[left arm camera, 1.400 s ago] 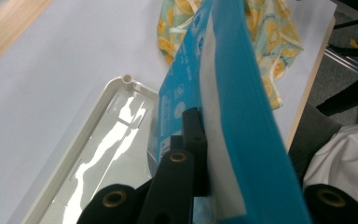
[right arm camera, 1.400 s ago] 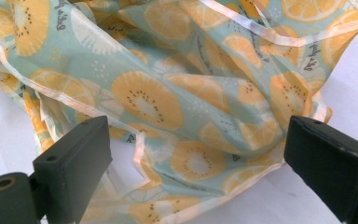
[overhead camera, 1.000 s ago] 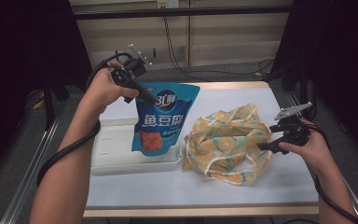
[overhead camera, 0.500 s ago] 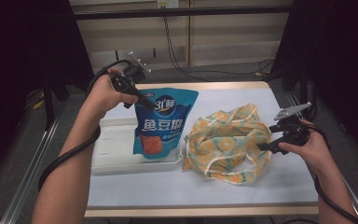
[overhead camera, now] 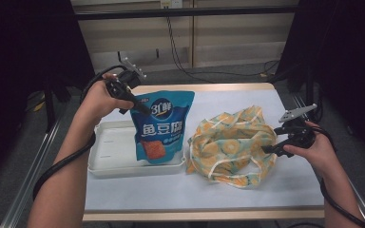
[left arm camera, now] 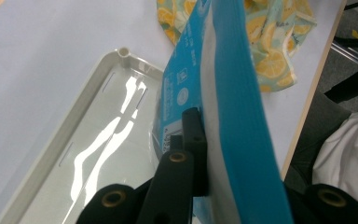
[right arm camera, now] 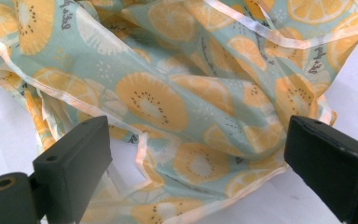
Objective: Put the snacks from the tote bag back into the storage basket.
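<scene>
Left gripper (overhead camera: 140, 107), frame upper left, clamped on blue pouch (overhead camera: 161, 126) top corner; pouch hangs upright, long axis vertical, over white tray (overhead camera: 111, 154). Fruit-print bag (overhead camera: 233, 142) lies right of pouch; right gripper (overhead camera: 268, 149), jaws wide, empty, nearer to it.

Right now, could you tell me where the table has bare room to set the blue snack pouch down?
Free patches: the white tray left of the blue snack pouch, the table strip along the near edge, and the far right corner behind the fruit-print bag. It is crowded mid-table, where pouch and bag nearly meet.
</scene>
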